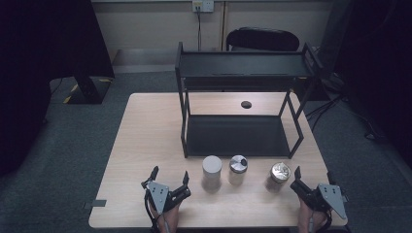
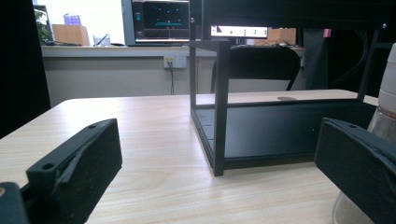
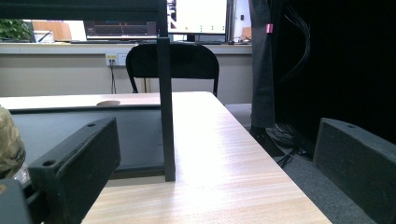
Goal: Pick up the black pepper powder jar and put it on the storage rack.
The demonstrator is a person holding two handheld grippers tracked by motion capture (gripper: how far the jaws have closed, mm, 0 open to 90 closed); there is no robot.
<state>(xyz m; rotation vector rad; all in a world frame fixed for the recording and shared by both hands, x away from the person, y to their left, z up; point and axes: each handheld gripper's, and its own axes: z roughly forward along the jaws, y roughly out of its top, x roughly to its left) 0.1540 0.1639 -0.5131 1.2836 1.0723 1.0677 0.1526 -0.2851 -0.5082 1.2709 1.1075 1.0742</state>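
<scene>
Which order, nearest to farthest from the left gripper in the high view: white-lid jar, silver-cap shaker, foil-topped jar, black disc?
From the left gripper:
1. white-lid jar, just to its right on the table's near edge.
2. silver-cap shaker, middle of the row.
3. foil-topped jar, right end of the row, beside the right gripper.
4. black disc, far side, behind the rack.
</scene>
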